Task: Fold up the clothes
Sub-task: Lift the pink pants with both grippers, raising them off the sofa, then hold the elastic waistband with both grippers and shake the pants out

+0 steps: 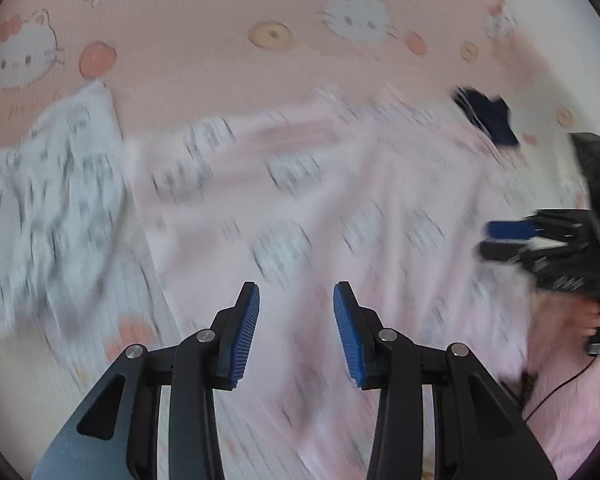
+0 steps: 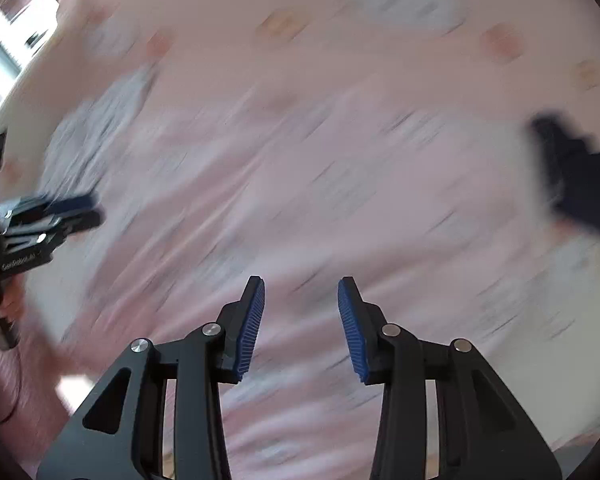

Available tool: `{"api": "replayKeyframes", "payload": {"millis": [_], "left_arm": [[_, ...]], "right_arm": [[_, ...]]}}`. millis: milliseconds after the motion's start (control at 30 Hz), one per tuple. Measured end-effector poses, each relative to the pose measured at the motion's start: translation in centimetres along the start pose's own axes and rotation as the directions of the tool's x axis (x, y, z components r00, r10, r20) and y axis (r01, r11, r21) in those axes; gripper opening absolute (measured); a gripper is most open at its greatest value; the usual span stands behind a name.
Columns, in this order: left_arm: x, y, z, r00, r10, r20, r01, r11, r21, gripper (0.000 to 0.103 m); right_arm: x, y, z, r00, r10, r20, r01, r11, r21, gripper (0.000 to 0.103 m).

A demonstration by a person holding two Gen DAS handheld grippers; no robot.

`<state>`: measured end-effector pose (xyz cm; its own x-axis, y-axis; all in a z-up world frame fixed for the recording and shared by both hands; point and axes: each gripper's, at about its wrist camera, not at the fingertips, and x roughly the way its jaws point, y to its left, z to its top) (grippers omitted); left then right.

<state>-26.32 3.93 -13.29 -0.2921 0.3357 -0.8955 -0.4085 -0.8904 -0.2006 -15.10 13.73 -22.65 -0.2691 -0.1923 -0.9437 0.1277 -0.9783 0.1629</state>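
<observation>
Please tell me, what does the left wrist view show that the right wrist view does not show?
Only the left wrist view shows sharp cat faces on the pink sheet, the right gripper from the side, and a black cable. Only the right wrist view shows a bright window and the left gripper from the side. Both show the pale pink garment, the white patterned garment, a dark cloth, and open jaws holding nothing.

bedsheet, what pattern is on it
Pink bedsheet with white cartoon cat faces, flowers and doughnuts; clearest in the left wrist view.

Pale pink printed garment (image 1: 340,208) – spread out, rumpled – beside white one (image 1: 52,200)
</observation>
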Motion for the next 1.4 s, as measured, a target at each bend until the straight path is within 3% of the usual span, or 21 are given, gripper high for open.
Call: {"api": "replayKeyframes", "payload": {"millis": [67, 167, 267, 300, 433, 467, 567, 600, 700, 800, 833, 867, 933, 1033, 1100, 1167, 1200, 1267, 1400], "left_arm": [[-0.3, -1.4, -1.8, 0.999, -0.046, -0.010, 0.046, 0.999, 0.022, 0.041], [0.4, -2.7, -3.9, 0.997, 0.035, -0.062, -0.031, 0.997, 0.070, 0.040], [1.3, -3.1, -5.1, 0.980, 0.167, -0.104, -0.156, 0.982, 0.107, 0.040], [0.9, -3.0, -5.3, 0.978, 0.189, -0.092, -0.179, 0.979, 0.101, 0.040], [-3.1, -2.9, -6.0, 0.992, 0.126, 0.028, -0.127, 0.992, 0.023, 0.040], [-3.7, -3.0, -6.5, 0.991, 0.128, 0.044, -0.129, 0.992, 0.016, 0.040], [-2.8, -3.6, -8.4, 0.990, 0.140, -0.008, -0.140, 0.990, -0.003, 0.040], [-2.2, -3.6, -9.0, 0.990, 0.140, -0.037, -0.140, 0.990, -0.011, 0.040], [-0.8, -3.7, -9.9, 0.979, 0.188, -0.076, -0.192, 0.980, -0.044, 0.040], [0.0, -3.4, -10.5, 0.971, 0.222, -0.093, -0.229, 0.971, -0.072, 0.040], [0.3, -3.4, -10.6, 0.971, 0.220, -0.097, -0.227, 0.971, -0.073, 0.037], [0.5, -3.4, -10.7, 0.971, 0.218, -0.101, -0.226, 0.971, -0.074, 0.023], [0.7, -4.0, -10.7, 0.965, 0.247, -0.092, -0.252, 0.967, -0.042, 0.018], [0.1, -5.5, -10.7, 0.919, 0.394, -0.029, -0.392, 0.918, 0.060, 0.014], [-0.4, -6.7, -10.9, 0.860, 0.510, 0.034, -0.508, 0.846, 0.161, 0.014], [-1.0, -8.0, -11.1, 0.785, 0.609, 0.110, -0.615, 0.747, 0.251, 0.014], [-1.4, -7.4, -11.1, 0.810, 0.578, 0.096, -0.584, 0.782, 0.221, 0.014], [-2.0, -6.3, -11.0, 0.861, 0.504, 0.069, -0.509, 0.848, 0.151, 0.014], [-3.3, -4.0, -10.8, 0.940, 0.340, 0.035, -0.340, 0.940, 0.003, 0.017]], "right_arm": [[0.7, 2.5, -2.1, 0.999, -0.031, -0.031, 0.029, 0.998, -0.060, 0.039], [1.3, 4.0, -4.6, 0.996, -0.076, -0.056, 0.071, 0.994, -0.087, 0.039], [2.3, 3.4, -6.7, 0.966, -0.246, -0.078, 0.238, 0.966, -0.104, 0.040], [1.9, 2.9, -7.1, 0.957, -0.282, -0.062, 0.276, 0.957, -0.092, 0.040], [-0.9, 2.0, -8.1, 0.923, -0.383, 0.021, 0.384, 0.923, -0.028, 0.040], [-1.3, 2.7, -8.4, 0.938, -0.343, 0.042, 0.344, 0.938, -0.033, 0.041], [-1.4, 5.4, -8.8, 0.977, -0.197, 0.084, 0.204, 0.975, -0.085, 0.042], [-0.3, 6.7, -9.0, 0.979, -0.189, 0.076, 0.197, 0.973, -0.122, 0.042], [2.7, 8.9, -9.6, 0.964, -0.265, 0.025, 0.265, 0.944, -0.196, 0.042], [2.7, 8.0, -8.9, 0.972, -0.234, 0.017, 0.234, 0.964, -0.126, 0.038], [2.5, 7.6, -8.7, 0.973, -0.229, 0.020, 0.229, 0.968, -0.101, 0.031], [2.2, 7.2, -8.5, 0.974, -0.226, 0.026, 0.228, 0.970, -0.080, 0.027], [1.8, 6.5, -8.3, 0.968, -0.249, 0.032, 0.250, 0.967, -0.051, 0.023], [1.4, 5.6, -8.0, 0.954, -0.295, 0.047, 0.296, 0.955, -0.013, 0.012], [1.0, 5.0, -7.8, 0.953, -0.299, 0.055, 0.299, 0.954, 0.017, 0.011], [0.2, 4.6, -7.4, 0.938, -0.339, 0.070, 0.338, 0.941, 0.022, 0.011], [-0.1, 4.4, -7.7, 0.922, -0.378, 0.080, 0.378, 0.926, 0.023, 0.011], [-0.6, 3.5, -8.7, 0.869, -0.486, 0.095, 0.485, 0.874, 0.028, 0.010], [-0.3, 0.6, -9.3, 0.899, -0.438, 0.002, 0.436, 0.894, 0.108, 0.010]]}}
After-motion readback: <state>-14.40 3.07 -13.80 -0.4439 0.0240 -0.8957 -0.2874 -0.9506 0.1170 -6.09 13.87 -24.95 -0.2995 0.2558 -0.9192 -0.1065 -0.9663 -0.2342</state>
